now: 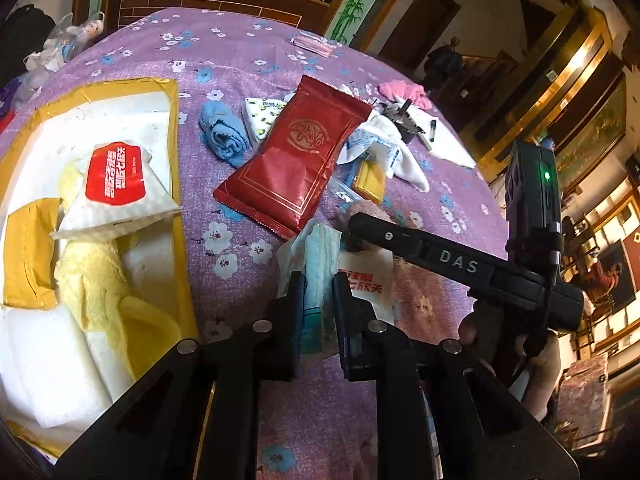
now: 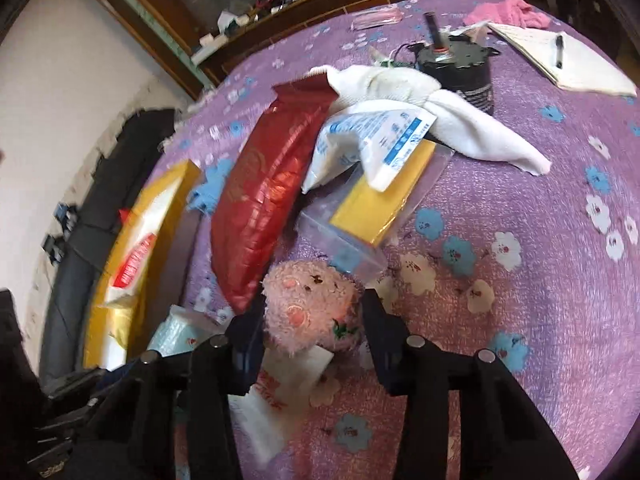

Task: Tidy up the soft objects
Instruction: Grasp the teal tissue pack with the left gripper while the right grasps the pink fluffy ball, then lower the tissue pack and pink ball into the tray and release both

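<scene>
My left gripper [image 1: 316, 284] is shut on a light blue and white tissue pack [image 1: 314, 264], held just above the purple flowered cloth. My right gripper [image 2: 314, 312] has its jaws around a pink plush toy [image 2: 310, 308] and is shut on it; the right gripper also shows in the left wrist view [image 1: 352, 226]. A white tissue pack with red print [image 1: 370, 284] lies under both. A big red pouch [image 1: 298, 152] lies mid table. A yellow-edged foam box [image 1: 168, 128] at the left holds a yellow towel [image 1: 92, 280] and a red-labelled tissue pack [image 1: 116, 184].
A rolled blue cloth [image 1: 222, 132], a small printed tissue pack [image 1: 260, 114], a white towel [image 2: 400, 84], a blue-printed bag [image 2: 376, 136] over a yellow pack [image 2: 384, 200], a black cylinder [image 2: 460, 68], a notepad with pen [image 2: 560, 60] and a pink cloth [image 2: 508, 10] lie on the table.
</scene>
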